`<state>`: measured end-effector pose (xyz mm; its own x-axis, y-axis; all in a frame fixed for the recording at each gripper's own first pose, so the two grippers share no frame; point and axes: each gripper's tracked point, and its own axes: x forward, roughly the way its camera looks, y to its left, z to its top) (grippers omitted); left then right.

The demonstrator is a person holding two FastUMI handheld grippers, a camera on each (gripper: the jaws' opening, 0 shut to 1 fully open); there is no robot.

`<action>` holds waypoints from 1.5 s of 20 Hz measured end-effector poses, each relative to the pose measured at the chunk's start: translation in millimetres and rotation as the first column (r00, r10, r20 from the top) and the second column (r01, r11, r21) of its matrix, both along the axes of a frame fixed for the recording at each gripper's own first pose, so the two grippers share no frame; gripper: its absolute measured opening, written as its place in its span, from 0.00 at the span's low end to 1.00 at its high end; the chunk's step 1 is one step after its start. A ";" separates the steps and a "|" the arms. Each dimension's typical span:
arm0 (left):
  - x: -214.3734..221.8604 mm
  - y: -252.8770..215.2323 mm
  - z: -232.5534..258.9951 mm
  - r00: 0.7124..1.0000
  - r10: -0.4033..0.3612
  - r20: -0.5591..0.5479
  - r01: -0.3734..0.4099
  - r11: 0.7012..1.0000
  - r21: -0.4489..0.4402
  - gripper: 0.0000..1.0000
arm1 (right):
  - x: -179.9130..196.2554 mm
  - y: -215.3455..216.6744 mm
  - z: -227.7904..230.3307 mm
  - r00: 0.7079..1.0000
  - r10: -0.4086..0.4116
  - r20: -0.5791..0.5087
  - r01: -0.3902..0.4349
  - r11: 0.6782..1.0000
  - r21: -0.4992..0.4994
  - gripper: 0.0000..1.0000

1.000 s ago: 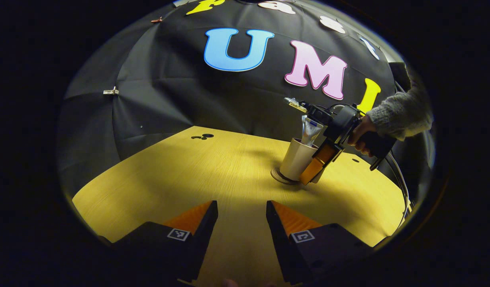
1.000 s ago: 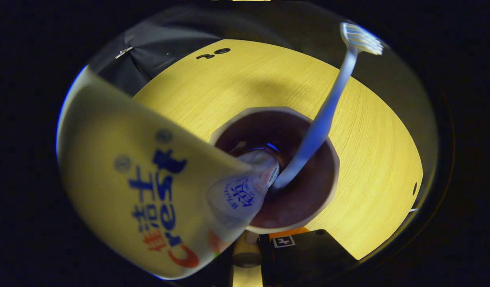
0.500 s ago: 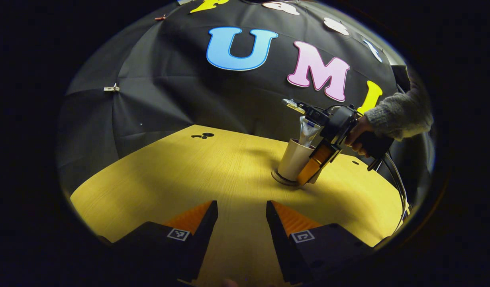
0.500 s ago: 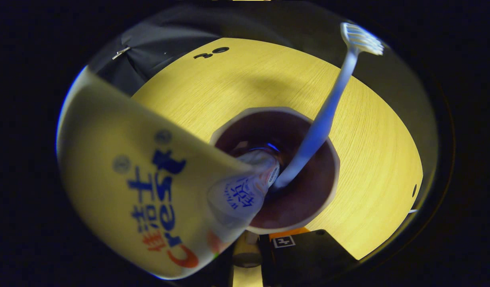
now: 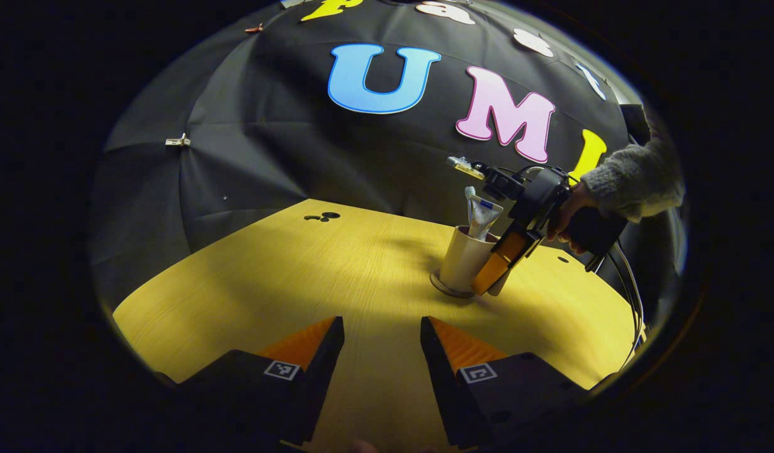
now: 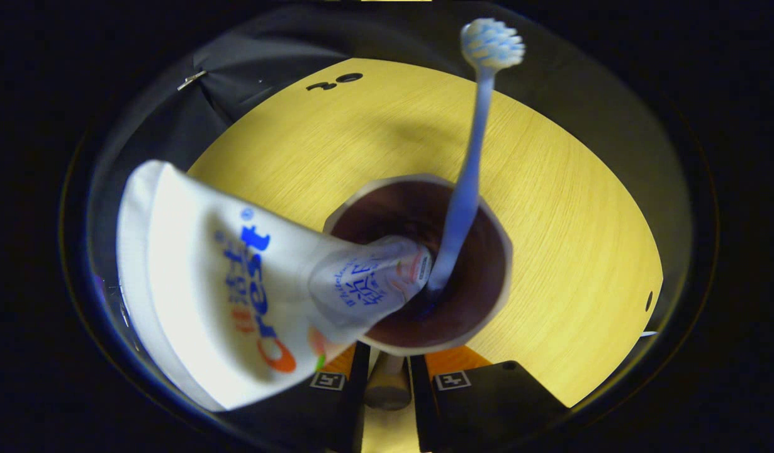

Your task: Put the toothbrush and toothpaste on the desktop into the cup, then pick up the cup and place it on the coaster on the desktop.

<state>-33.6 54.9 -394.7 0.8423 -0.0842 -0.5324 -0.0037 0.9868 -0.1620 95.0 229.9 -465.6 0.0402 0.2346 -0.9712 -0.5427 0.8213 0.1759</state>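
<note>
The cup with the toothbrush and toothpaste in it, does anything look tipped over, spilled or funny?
Nothing is spilled or broken. The cup stands upright on the coaster. The toothpaste and toothbrush lean out over the rim on different sides, as you'd expect. The right gripper is at the cup's side; I can't tell if it presses on it.

View down into the cup (image 6: 418, 318), seen from above its open mouth, standing on the yellow wood-grain surface (image 6: 569, 239). The toothpaste (image 6: 248, 289) tube lies cap-down in the cup, its broad flat end leaning out over the rim toward the left. The toothbrush (image 6: 465, 182) stands handle-down in the cup beside the tube, bristle head uppermost. The right gripper (image 6: 387, 377) appears at the bottom edge; its fingers (image 6: 450, 377) flank a narrow handle-like part of the cup at the near rim, the gap between them small.
</note>
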 end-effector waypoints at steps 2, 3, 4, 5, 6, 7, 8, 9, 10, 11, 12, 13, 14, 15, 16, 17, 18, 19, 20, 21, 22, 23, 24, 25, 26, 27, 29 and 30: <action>0.3 -2.5 2.3 1.000 -0.003 -0.003 0.002 1.000 -0.002 0.77 | 1.9 -7.1 11.0 1.000 -0.011 0.018 0.011 1.000 0.005 0.45; 0.8 -5.0 3.9 1.000 -0.007 -0.005 0.007 1.000 -0.003 0.77 | 2.0 -10.5 18.9 0.999 -0.021 0.028 0.020 1.000 0.012 0.50; 2.1 -8.5 6.9 1.000 -0.014 -0.006 0.014 1.000 -0.003 0.77 | 2.3 -11.5 26.8 0.999 -0.033 0.029 0.032 0.999 0.026 0.53; 2.9 -12.5 10.5 1.000 -0.026 -0.005 0.026 1.000 -0.006 0.77 | 2.7 -14.2 36.5 0.998 -0.048 0.035 0.046 0.998 0.043 0.54; 3.8 -17.5 14.8 0.999 -0.037 -0.004 0.037 0.999 -0.006 0.77 | 2.6 -17.2 46.4 0.997 -0.062 0.041 0.059 0.997 0.058 0.54; 4.6 -21.5 18.3 0.999 -0.050 -0.005 0.050 0.999 -0.006 0.77 | 1.7 -20.6 57.9 0.996 -0.076 0.046 0.073 0.995 0.073 0.54; 5.6 -25.0 24.0 0.998 -0.061 -0.004 0.061 0.998 -0.004 0.77 | 1.8 -23.7 70.2 0.994 -0.092 0.058 0.087 0.992 0.089 0.58; 7.9 -29.2 30.9 0.997 -0.071 0.000 0.071 0.997 -0.003 0.77 | 2.9 -27.2 83.2 0.991 -0.109 0.072 0.101 0.989 0.108 0.51; 10.8 -32.9 39.2 0.997 -0.081 0.003 0.081 0.997 -0.004 0.77 | 2.0 -30.9 96.8 0.987 -0.132 0.087 0.120 0.984 0.131 0.54; 12.7 -37.6 48.1 0.996 -0.088 0.006 0.088 0.996 -0.005 0.77 | 3.0 -34.9 113.4 0.981 -0.165 0.104 0.147 0.976 0.160 0.45; 15.4 -42.2 58.0 0.995 -0.097 0.010 0.098 0.995 -0.009 0.77 | 1.9 -38.8 128.3 0.973 -0.201 0.115 0.177 0.965 0.195 0.49; 16.1 -46.8 68.6 0.994 -0.104 0.016 0.105 0.994 -0.010 0.77 | 0.8 -42.5 146.4 0.963 -0.235 0.128 0.200 0.951 0.237 0.41; 18.8 -51.0 78.1 0.994 -0.112 0.020 0.112 0.994 -0.012 0.77 | -0.1 -47.4 161.2 0.953 -0.263 0.149 0.216 0.937 0.273 0.50; 21.3 -55.9 88.5 0.993 -0.119 0.026 0.119 0.993 -0.011 0.77 | -1.3 -53.4 176.1 0.944 -0.282 0.172 0.222 0.927 0.304 0.50; 24.6 -60.8 102.2 0.991 -0.125 0.038 0.126 0.992 -0.012 0.77 | -5.0 -60.0 189.9 0.935 -0.295 0.197 0.220 0.918 0.331 0.50; 27.0 -65.7 116.1 0.990 -0.133 0.049 0.134 0.991 -0.011 0.77 | -7.0 -66.8 205.5 0.922 -0.315 0.227 0.222 0.907 0.359 0.50; 29.9 -70.3 129.5 0.988 -0.140 0.061 0.141 0.990 -0.006 0.77 | -10.9 -70.7 221.4 0.910 -0.332 0.248 0.220 0.894 0.389 0.50; 32.0 -74.7 143.8 0.986 -0.149 0.074 0.149 0.989 0.006 0.77 | -16.3 -74.8 238.1 0.898 -0.349 0.267 0.216 0.880 0.423 0.50; 35.8 -77.8 158.1 0.985 -0.152 0.088 0.150 0.988 0.025 0.77 | -21.9 -78.9 253.4 0.884 -0.369 0.286 0.215 0.866 0.452 0.50; 38.6 -80.2 172.5 0.984 -0.151 0.098 0.147 0.988 0.046 0.77 | -28.9 -84.6 271.3 0.868 -0.387 0.311 0.207 0.852 0.481 0.50; 42.1 -82.0 185.7 0.985 -0.140 0.105 0.134 0.989 0.066 0.77 | -36.5 -90.4 285.7 0.855 -0.402 0.327 0.201 0.839 0.505 0.50; 44.9 -83.6 199.0 0.985 -0.132 0.111 0.125 0.990 0.072 0.77 | -43.6 -97.3 299.1 0.843 -0.410 0.348 0.189 0.832 0.521 0.50; 47.4 -91.2 210.5 0.983 -0.136 0.120 0.129 0.990 0.059 0.77 | -47.5 -107.5 310.4 0.822 -0.425 0.378 0.186 0.829 0.527 0.51; 48.3 -98.9 220.7 0.982 -0.140 0.129 0.136 0.990 0.043 0.77 | -53.0 -113.2 320.5 0.809 -0.437 0.393 0.183 0.822 0.539 0.51; 48.4 -105.4 230.9 0.980 -0.143 0.135 0.140 0.990 0.034 0.77 | -60.1 -116.2 330.4 0.797 -0.447 0.406 0.177 0.816 0.551 0.52; 47.7 -110.0 239.6 0.979 -0.149 0.140 0.145 0.989 0.039 0.77 | -64.2 -121.5 339.7 0.778 -0.460 0.428 0.174 0.812 0.557 0.43; 48.4 -119.2 257.0 0.973 -0.165 0.162 0.156 0.985 0.069 0.77 | -65.7 -133.0 353.8 0.728 -0.484 0.485 0.169 0.813 0.558 0.57; 48.5 -123.8 264.0 0.969 -0.176 0.171 0.164 0.983 0.084 0.77 | -68.3 -136.1 358.2 0.706 -0.490 0.511 0.167 0.816 0.553 0.57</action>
